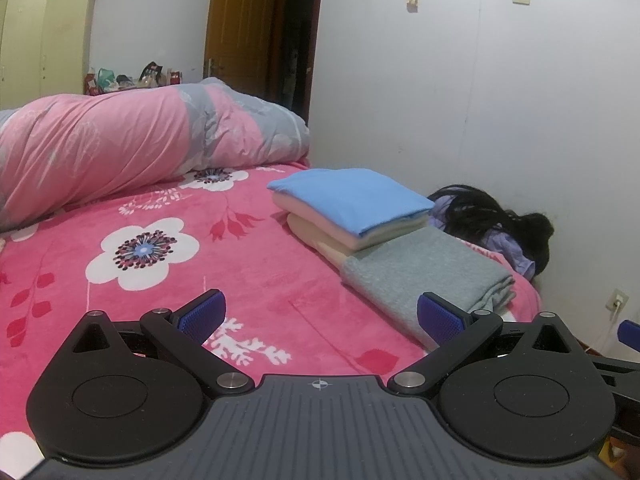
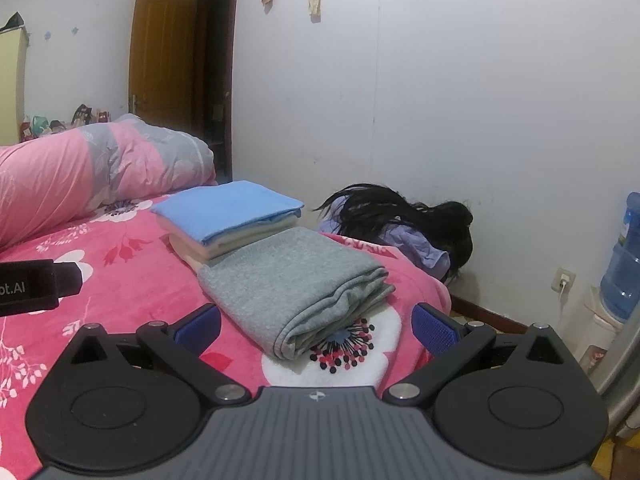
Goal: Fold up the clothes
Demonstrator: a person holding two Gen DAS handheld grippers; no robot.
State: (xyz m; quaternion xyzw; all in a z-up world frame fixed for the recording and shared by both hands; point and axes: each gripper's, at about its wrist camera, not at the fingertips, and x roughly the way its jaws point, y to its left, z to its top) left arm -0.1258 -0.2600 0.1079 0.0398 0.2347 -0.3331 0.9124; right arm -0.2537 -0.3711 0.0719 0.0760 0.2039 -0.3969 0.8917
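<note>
A folded grey garment [image 1: 424, 276] [image 2: 296, 284] lies near the bed's right edge. Behind it is a stack of folded clothes, a blue one [image 1: 348, 196] [image 2: 228, 208] on top of cream ones [image 1: 320, 232] [image 2: 208, 248]. My left gripper [image 1: 320, 316] is open above the pink floral blanket [image 1: 140, 280], left of the grey garment, holding nothing. My right gripper [image 2: 316, 326] is open too, with the near end of the grey garment between its spread fingers but apart from the pads. The left tool's body [image 2: 36, 286] shows at the right wrist view's left edge.
A rolled pink and grey quilt [image 1: 120, 148] [image 2: 80, 168] lies across the far side of the bed. A person with dark hair [image 1: 492, 216] [image 2: 400, 216] is low beside the bed by the wall. A water dispenser [image 2: 620, 264] stands at right. A brown door [image 1: 240, 24] is behind.
</note>
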